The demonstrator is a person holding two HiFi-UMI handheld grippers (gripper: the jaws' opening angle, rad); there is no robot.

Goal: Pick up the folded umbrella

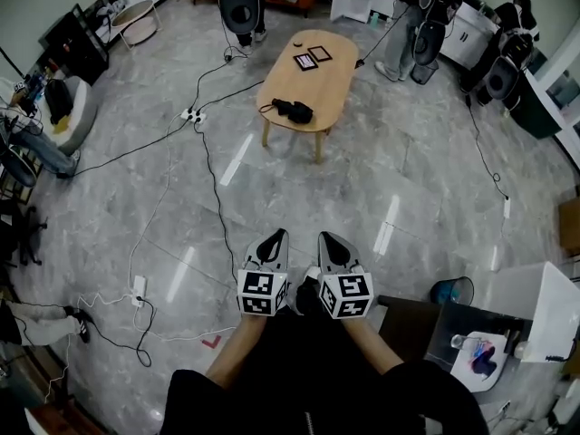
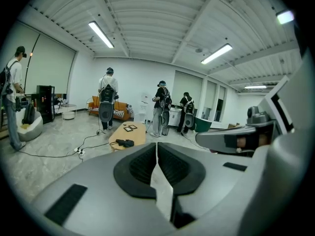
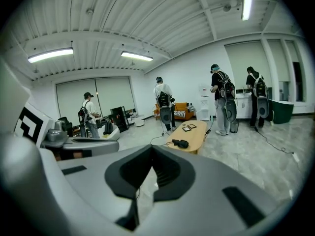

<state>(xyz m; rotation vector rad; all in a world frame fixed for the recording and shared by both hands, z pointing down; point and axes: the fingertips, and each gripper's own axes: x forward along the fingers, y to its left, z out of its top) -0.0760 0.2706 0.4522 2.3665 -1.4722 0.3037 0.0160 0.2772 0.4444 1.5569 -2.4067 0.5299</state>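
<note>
A: Black, short, bundled — the umbrella (image 1: 293,111) lies at the table's (image 1: 331,80) near end, well ahead of us.
B: How will it handle?
A: Light, I'd guess; soft slippery fabric over stiff ribs. Pinch across its middle.
B: Tools?
A: Both closed, empty: left gripper (image 1: 279,234) and right gripper (image 1: 326,236).

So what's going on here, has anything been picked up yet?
Not yet. A person holds the left hand-held gripper and the right hand-held gripper side by side over the floor, both shut and empty. The folded umbrella lies untouched on the wooden table, some way ahead of them, near two picture frames.
</note>
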